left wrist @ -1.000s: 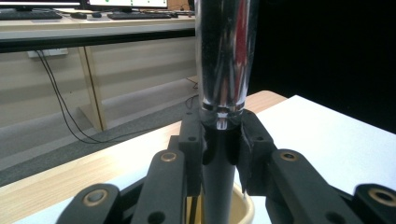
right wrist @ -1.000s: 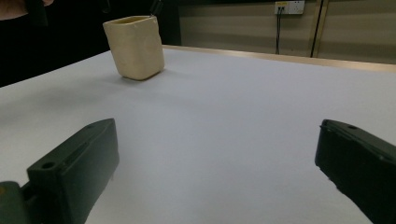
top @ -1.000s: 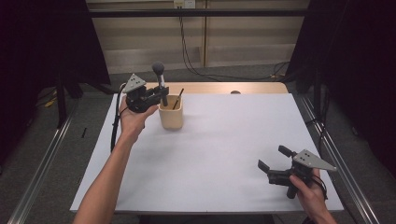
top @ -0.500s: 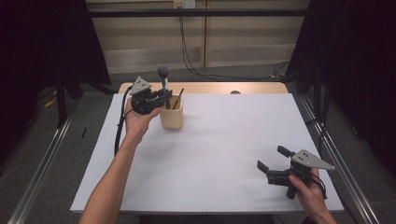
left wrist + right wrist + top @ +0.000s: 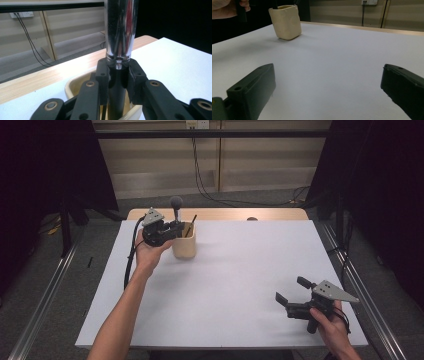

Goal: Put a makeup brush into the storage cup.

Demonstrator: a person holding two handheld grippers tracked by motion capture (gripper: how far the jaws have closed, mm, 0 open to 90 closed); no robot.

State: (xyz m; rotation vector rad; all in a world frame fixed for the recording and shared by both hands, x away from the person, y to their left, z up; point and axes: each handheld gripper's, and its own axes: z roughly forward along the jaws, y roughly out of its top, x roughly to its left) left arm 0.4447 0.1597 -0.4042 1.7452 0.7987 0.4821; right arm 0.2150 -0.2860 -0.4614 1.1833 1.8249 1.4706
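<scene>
The left gripper has its fingers closed around the handle of a metal utensil, which stands upright inside the beige cup at the far left of the white counter. The right gripper rests near the front right, fingers wide apart and holding nothing.

Left forearm extends up the table's left side; the left gripper, held in the left hand, lies level, its jaws clamped on a thin upright handle. The right hand rests near the front right corner, holding the right gripper level, jaws spread wide apart.
</scene>
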